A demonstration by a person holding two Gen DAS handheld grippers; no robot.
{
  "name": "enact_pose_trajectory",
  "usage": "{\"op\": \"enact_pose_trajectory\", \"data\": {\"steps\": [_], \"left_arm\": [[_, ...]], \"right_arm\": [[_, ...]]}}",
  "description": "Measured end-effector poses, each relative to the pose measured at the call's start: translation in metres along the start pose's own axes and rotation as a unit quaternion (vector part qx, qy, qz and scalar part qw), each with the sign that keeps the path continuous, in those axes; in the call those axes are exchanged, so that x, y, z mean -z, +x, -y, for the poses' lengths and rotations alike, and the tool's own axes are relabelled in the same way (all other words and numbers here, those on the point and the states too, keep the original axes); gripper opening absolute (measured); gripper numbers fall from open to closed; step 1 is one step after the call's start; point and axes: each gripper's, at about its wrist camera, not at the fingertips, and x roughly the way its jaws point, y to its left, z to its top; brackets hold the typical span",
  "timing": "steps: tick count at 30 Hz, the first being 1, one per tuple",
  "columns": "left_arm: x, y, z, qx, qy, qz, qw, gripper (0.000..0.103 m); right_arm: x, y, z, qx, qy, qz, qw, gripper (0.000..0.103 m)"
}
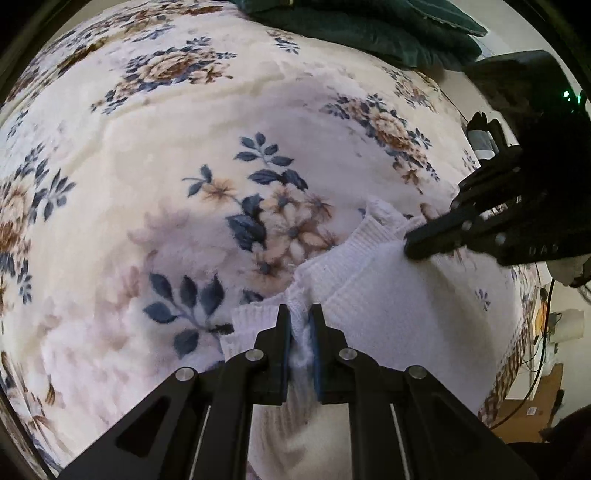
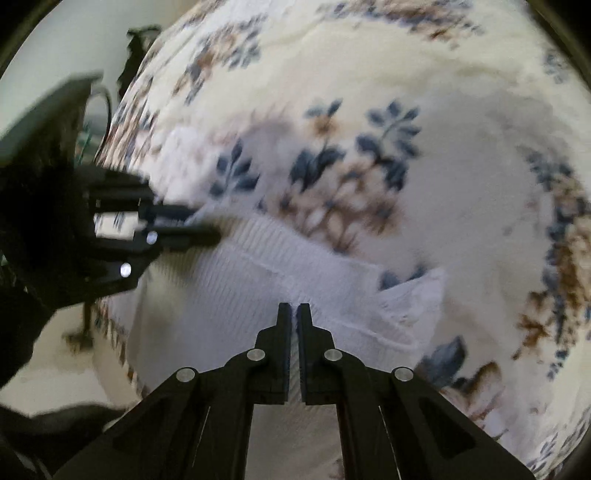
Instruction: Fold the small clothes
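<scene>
A small white knit garment lies on a floral blanket. My left gripper is shut on a bunched fold of its ribbed edge. My right gripper comes in from the right and is shut on the same edge near a small sleeve. In the right wrist view, the right gripper pinches the white garment, and the left gripper holds the edge at the left, blurred. A ribbed sleeve sticks out to the right.
A dark green cushion lies at the blanket's far edge. The blanket's right edge drops off to a floor with cables and a cardboard box. A dark stand rises beyond the blanket.
</scene>
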Motion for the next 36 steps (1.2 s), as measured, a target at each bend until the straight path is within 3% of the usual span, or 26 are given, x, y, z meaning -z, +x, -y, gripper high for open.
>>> {"op": "enact_pose_trajectory", "data": {"steps": [4, 9, 11, 12, 14, 17, 20, 21, 22, 25, 26, 27, 29, 30, 35, 36], "left_arm": [[-0.002, 0.001, -0.012, 0.022, -0.033, -0.007, 0.9992, 0.015], [0.002, -0.007, -0.041, 0.008, -0.100, 0.003, 0.9949, 0.022], [0.009, -0.011, -0.049, 0.014, -0.125, 0.010, 0.9920, 0.037], [0.012, -0.010, -0.050, 0.016, -0.130, 0.008, 0.9913, 0.049], [0.020, -0.002, -0.051, 0.008, -0.138, -0.008, 0.9903, 0.051], [0.027, 0.014, -0.047, 0.004, -0.150, -0.027, 0.9884, 0.051], [0.029, 0.026, -0.042, -0.012, -0.161, -0.035, 0.9863, 0.051], [0.031, 0.028, -0.042, -0.025, -0.160, -0.037, 0.9860, 0.044], [0.033, 0.029, -0.044, -0.030, -0.163, -0.039, 0.9854, 0.038], [0.043, 0.022, -0.054, -0.032, -0.186, -0.027, 0.9817, 0.033], [0.046, 0.017, -0.056, -0.037, -0.189, -0.023, 0.9811, 0.028], [0.048, 0.013, -0.059, -0.042, -0.193, -0.018, 0.9802, 0.017], [0.053, 0.002, -0.065, -0.041, -0.204, -0.005, 0.9781, 0.013], [0.057, -0.003, -0.067, -0.042, -0.206, 0.003, 0.9777, 0.005], [0.057, -0.011, -0.068, -0.009, -0.228, 0.021, 0.9733, 0.004], [0.053, -0.009, -0.066, 0.004, -0.238, 0.020, 0.9710, 0.006]], "right_arm": [[-0.001, -0.006, -0.003, 0.038, 0.003, 0.030, 0.999, 0.002], [-0.001, 0.005, 0.013, 0.118, 0.046, 0.043, 0.991, 0.002], [-0.002, -0.001, 0.026, 0.129, 0.080, 0.052, 0.987, 0.002], [-0.001, -0.005, 0.030, 0.136, 0.093, 0.063, 0.984, 0.002], [-0.002, -0.006, 0.033, 0.141, 0.109, 0.074, 0.981, 0.002], [-0.003, -0.003, 0.036, 0.111, 0.119, 0.067, 0.984, 0.002], [-0.005, 0.007, 0.026, 0.092, 0.099, 0.048, 0.990, 0.002], [-0.006, 0.010, 0.025, 0.052, 0.094, 0.035, 0.994, 0.002], [-0.006, 0.015, 0.022, 0.042, 0.095, 0.027, 0.994, 0.002], [-0.002, 0.004, 0.034, 0.045, 0.128, 0.018, 0.991, 0.009], [0.002, -0.003, 0.041, 0.038, 0.151, 0.024, 0.988, 0.014], [0.011, -0.013, 0.054, 0.021, 0.189, 0.036, 0.981, 0.031], [0.029, -0.029, 0.069, 0.010, 0.239, 0.062, 0.969, 0.048], [0.043, -0.034, 0.080, -0.004, 0.270, 0.074, 0.960, 0.048], [0.075, -0.001, 0.099, -0.062, 0.338, 0.033, 0.939, 0.048], [0.079, 0.007, 0.098, -0.079, 0.342, 0.042, 0.935, 0.040]]}}
